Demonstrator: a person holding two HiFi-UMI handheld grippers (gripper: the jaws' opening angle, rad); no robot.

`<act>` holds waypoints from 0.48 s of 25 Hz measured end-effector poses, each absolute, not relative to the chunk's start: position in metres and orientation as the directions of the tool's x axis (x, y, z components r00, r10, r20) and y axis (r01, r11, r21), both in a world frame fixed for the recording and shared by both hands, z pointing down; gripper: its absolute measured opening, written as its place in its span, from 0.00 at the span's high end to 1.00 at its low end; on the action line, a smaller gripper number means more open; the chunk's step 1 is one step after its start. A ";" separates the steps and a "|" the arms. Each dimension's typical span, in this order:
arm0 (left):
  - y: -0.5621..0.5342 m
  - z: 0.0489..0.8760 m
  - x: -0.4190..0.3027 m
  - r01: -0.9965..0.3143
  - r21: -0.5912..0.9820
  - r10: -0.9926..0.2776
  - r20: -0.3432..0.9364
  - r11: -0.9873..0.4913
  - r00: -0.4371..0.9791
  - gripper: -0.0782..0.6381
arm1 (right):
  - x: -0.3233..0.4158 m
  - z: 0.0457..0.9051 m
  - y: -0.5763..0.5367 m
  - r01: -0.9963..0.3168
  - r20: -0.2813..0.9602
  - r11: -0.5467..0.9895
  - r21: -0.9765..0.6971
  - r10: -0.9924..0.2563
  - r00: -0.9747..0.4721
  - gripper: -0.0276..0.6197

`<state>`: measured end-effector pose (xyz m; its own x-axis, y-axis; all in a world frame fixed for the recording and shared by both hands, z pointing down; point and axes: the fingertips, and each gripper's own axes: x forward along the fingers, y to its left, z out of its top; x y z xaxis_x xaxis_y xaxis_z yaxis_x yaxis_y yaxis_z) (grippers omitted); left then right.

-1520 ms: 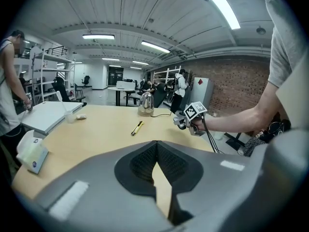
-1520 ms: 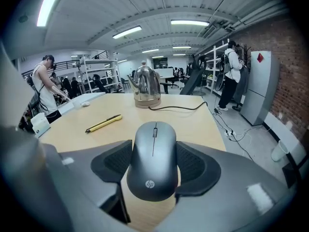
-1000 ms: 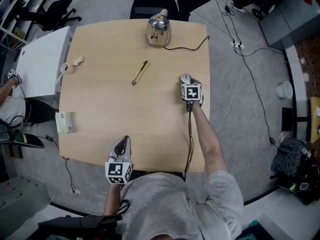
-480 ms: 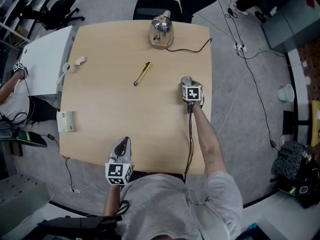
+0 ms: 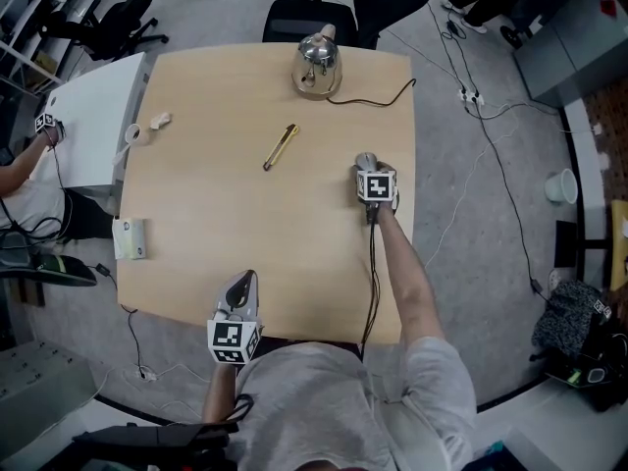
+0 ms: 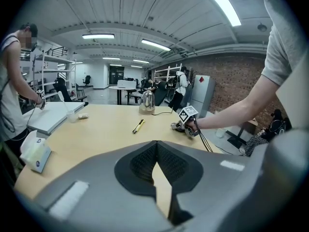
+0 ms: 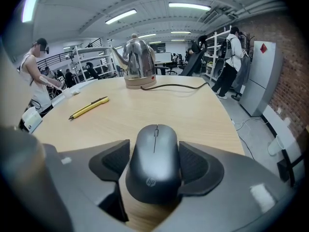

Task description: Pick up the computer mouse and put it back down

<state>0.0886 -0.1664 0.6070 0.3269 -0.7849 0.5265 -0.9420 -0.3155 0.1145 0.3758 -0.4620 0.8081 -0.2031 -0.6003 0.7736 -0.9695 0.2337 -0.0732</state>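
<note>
A dark grey computer mouse [image 7: 154, 161] rests on the wooden table [image 5: 216, 214] near its right edge and also shows in the head view [image 5: 365, 158]. My right gripper [image 5: 366, 164] straddles it, one jaw at each side. The jaws are opening and the pads [image 7: 113, 162] stand just clear of the mouse's flanks. My left gripper [image 5: 242, 283] hovers over the table's near edge, far from the mouse. It is shut with nothing in it, and its pads [image 6: 145, 161] meet at the tip.
A steel kettle [image 5: 314, 62] with a black cord stands at the far edge. A yellow pen-like tool [image 5: 278, 145] lies mid-table. A tissue packet [image 5: 128, 239] and a tape roll [image 5: 130, 133] sit along the left side. A person works at the white table [image 5: 88, 116] beside it.
Nothing on the table has visibly moved. Both grippers keep their places, and only the head view has shifted a little.
</note>
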 end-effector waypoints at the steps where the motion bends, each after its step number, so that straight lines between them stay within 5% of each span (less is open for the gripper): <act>1: -0.166 0.606 0.089 -0.942 0.114 -0.785 0.526 -0.316 0.327 0.86 | 0.375 0.808 -0.461 -0.969 0.773 0.237 -0.073 -0.600 -0.205 0.43; 12: -0.166 0.600 0.095 -0.935 0.110 -0.792 0.503 -0.336 0.345 0.86 | 0.371 0.787 -0.446 -0.969 0.736 0.225 -0.102 -0.638 -0.225 0.37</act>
<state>0.0950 -0.1659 0.5995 0.3445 -0.7925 0.5033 -0.9352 -0.3364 0.1104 0.3707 -0.4457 0.7870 -0.2253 -0.6385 0.7359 -0.9691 0.2245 -0.1019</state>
